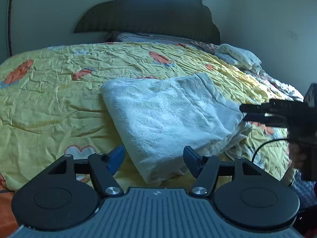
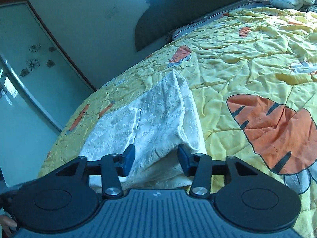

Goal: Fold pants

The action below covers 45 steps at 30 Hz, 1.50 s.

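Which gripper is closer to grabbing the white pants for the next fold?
Probably the right gripper: its open fingers already straddle a raised edge of the white pants. The left gripper is open too, at the near corner, with cloth less clearly between its fingers.

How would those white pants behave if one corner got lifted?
Probably floppy: the pants lie in soft folds on the quilt, so the rest would likely sag and unfold. Likely light, since the fabric looks thin. The textured weave probably grips rather than slips.
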Available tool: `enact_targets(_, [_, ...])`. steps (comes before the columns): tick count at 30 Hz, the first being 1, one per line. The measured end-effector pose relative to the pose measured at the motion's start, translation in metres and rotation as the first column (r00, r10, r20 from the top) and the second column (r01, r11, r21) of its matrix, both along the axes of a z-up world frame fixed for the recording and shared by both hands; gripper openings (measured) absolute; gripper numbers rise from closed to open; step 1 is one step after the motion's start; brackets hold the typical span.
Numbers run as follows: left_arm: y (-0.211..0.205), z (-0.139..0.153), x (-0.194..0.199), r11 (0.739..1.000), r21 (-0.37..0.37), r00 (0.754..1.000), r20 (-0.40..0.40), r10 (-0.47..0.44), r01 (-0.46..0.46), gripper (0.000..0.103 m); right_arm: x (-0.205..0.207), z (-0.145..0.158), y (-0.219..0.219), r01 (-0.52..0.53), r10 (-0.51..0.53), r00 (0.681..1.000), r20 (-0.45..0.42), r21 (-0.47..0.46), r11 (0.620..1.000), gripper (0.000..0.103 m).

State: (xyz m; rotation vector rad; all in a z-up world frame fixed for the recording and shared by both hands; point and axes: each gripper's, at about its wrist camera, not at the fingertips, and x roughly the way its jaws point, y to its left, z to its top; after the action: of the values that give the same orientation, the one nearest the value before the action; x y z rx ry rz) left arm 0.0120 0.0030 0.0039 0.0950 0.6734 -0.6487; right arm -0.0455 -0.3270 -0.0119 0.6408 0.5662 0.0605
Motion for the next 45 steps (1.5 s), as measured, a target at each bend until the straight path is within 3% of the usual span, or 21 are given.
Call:
enact_targets(5, [-0.021, -0.008, -0.018, 0.988, 0.153, 0.991, 0.122, -0.057, 0.039, 0.071, 0.015, -0.005, 0.009, 0.027, -0.027, 0.999, 0.018, -0.032, 0.999, 0.051])
enact_targets(6, [-0.024, -0.01, -0.022, 0.983, 0.173, 0.987, 0.139, -0.082, 0.057, 0.073, 0.018, -0.005, 0.011, 0.023, -0.022, 1.0, 0.016, -0.041, 0.999, 0.038])
enact_targets(8, [-0.031, -0.013, -0.029, 0.975, 0.211, 0.977, 0.181, -0.114, 0.075, 0.077, 0.02, -0.007, 0.012, 0.022, -0.022, 1.0, 0.01, -0.036, 0.999, 0.023])
enact_targets(9, [-0.035, -0.015, -0.032, 0.97, 0.235, 0.971, 0.207, -0.118, 0.068, 0.079, 0.019, -0.007, 0.012, 0.023, -0.022, 1.0, 0.018, -0.025, 0.999, 0.021])
enact_targets(16, [-0.056, -0.031, -0.031, 0.938, 0.346, 0.947, 0.305, -0.1, -0.012, 0.082, 0.013, 0.019, 0.003, 0.013, -0.031, 0.99, 0.139, 0.123, 0.992, 0.015])
enact_targets(20, [-0.057, -0.032, -0.035, 0.918, 0.386, 0.92, 0.386, -0.071, -0.091, 0.082, 0.014, 0.04, 0.008, 0.001, -0.021, 0.979, 0.202, 0.098, 0.995, 0.015])
enact_targets(23, [-0.046, -0.025, -0.032, 0.929, 0.353, 0.929, 0.37, -0.029, -0.111, 0.081, 0.014, 0.046, 0.014, -0.001, -0.017, 0.976, 0.217, 0.082, 0.997, 0.015])
enact_targets(28, [-0.031, -0.024, -0.022, 0.94, 0.319, 0.962, 0.269, 0.036, -0.124, 0.084, 0.013, 0.046, 0.016, 0.001, -0.019, 0.976, 0.217, 0.079, 0.997, 0.015])
enact_targets(35, [-0.01, -0.025, -0.011, 0.952, 0.266, 0.985, 0.124, 0.123, -0.152, 0.083, 0.01, 0.006, 0.003, 0.059, -0.062, 0.995, 0.075, 0.048, 0.997, 0.015])
enact_targets(38, [0.006, -0.008, -0.008, 0.98, 0.151, 0.991, 0.043, 0.127, -0.133, 0.08, 0.008, -0.006, 0.002, 0.056, -0.057, 0.998, 0.038, 0.036, 0.998, 0.015])
enact_targets(42, [0.009, 0.022, -0.003, 0.985, 0.049, 0.985, 0.066, 0.161, -0.164, 0.083, 0.009, -0.005, 0.009, 0.049, -0.047, 0.998, 0.042, -0.032, 0.998, 0.015])
enact_targets(45, [-0.009, 0.028, 0.014, 0.978, 0.048, 0.976, 0.093, 0.196, -0.201, 0.083, 0.009, -0.001, 0.015, 0.05, -0.046, 0.998, 0.052, -0.077, 0.996, 0.015])
